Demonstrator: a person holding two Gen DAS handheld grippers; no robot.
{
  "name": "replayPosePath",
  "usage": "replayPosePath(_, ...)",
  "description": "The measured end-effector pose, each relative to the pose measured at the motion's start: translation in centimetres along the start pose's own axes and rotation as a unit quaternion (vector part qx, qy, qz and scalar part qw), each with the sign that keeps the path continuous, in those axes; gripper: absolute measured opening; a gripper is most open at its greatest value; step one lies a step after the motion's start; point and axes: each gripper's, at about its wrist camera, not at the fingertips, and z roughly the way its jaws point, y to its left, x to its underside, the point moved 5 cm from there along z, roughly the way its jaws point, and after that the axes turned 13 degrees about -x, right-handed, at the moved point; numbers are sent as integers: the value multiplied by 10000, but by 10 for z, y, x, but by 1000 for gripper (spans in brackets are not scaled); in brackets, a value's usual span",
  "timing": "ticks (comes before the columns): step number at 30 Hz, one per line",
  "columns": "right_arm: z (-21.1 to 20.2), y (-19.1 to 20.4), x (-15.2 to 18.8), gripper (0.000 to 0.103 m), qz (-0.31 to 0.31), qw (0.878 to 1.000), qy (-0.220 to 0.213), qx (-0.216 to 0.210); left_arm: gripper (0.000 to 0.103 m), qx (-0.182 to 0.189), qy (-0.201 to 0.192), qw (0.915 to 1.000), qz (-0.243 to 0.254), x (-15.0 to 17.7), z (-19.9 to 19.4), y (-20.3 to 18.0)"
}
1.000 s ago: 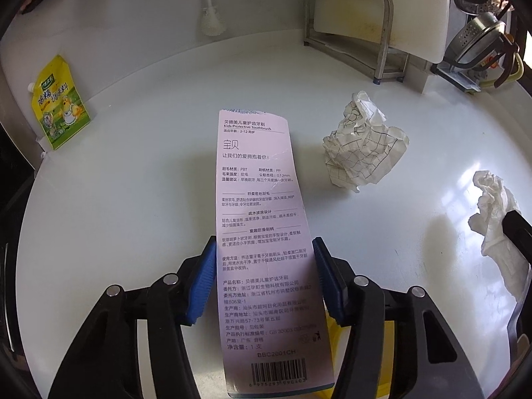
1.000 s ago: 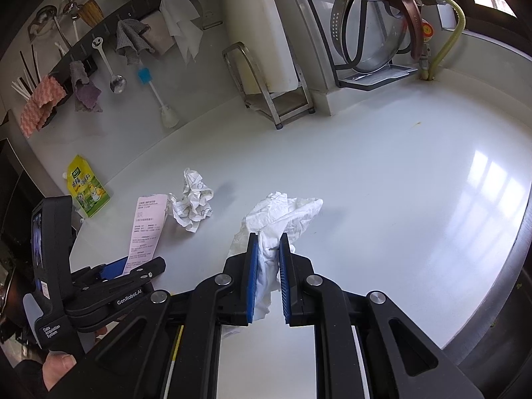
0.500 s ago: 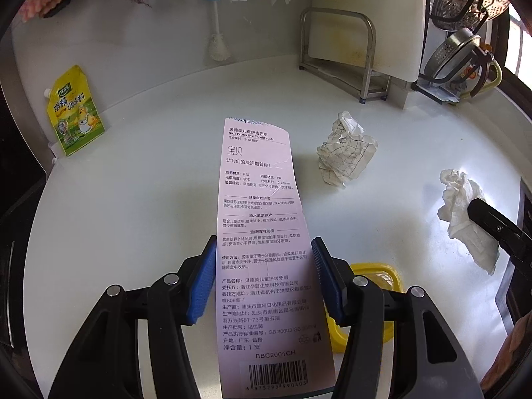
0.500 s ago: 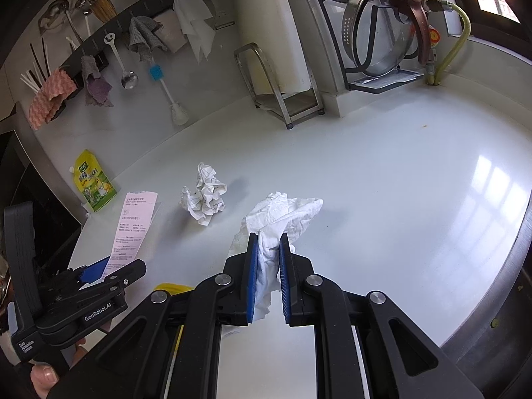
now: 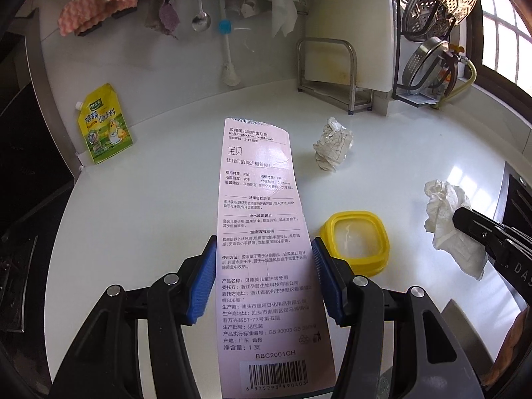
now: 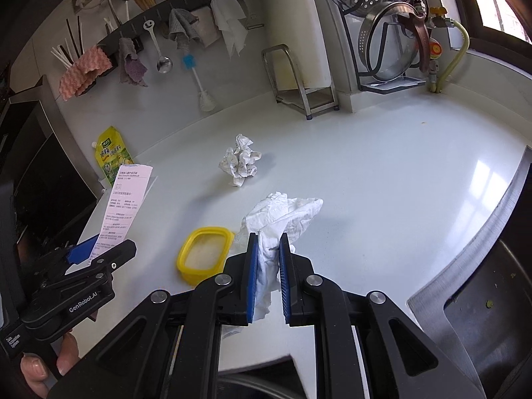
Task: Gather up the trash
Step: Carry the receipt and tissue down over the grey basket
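Left gripper point(image 5: 262, 279): grasps pink toothbrush card point(image 5: 262, 219), printed "Kids Protective Toothbrush", "BBC2001CH".
Right gripper point(image 6: 268, 279): clenched on white tissue point(image 6: 282, 216).
Left gripper body: "GenRobot.AI".

Readable text, nearly all of it on the pink card

The pink toothbrush packaging card point(image 5: 262, 232) says "Kids Protective Toothbrush" near its top, then "PBT", "PP" and "0.12mm" lower down; toward the bottom it has "GB 30003", "BBC2001CH" and a barcode reading 6 975293 990403. Right of the card, the right gripper point(image 5: 465, 222) shows only "DAS". In the right wrist view, the left gripper point(image 6: 99, 249) body reads "GenRobot.AI". Far left of the card, the yellow pouch point(image 5: 103, 126) has Chinese print too small to make out.
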Motion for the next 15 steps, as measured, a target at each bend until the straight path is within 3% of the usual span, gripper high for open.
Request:
replayPosePath(6, -38, 23, 32, 12, -84, 9998, -133, 109, 54, 62, -169, 9998, 69, 30, -37, 5)
replayPosePath(15, -95, 41, 115, 12, 65, 9989, -189, 413, 54, 420, -290, 9986, 142, 94, -99, 3)
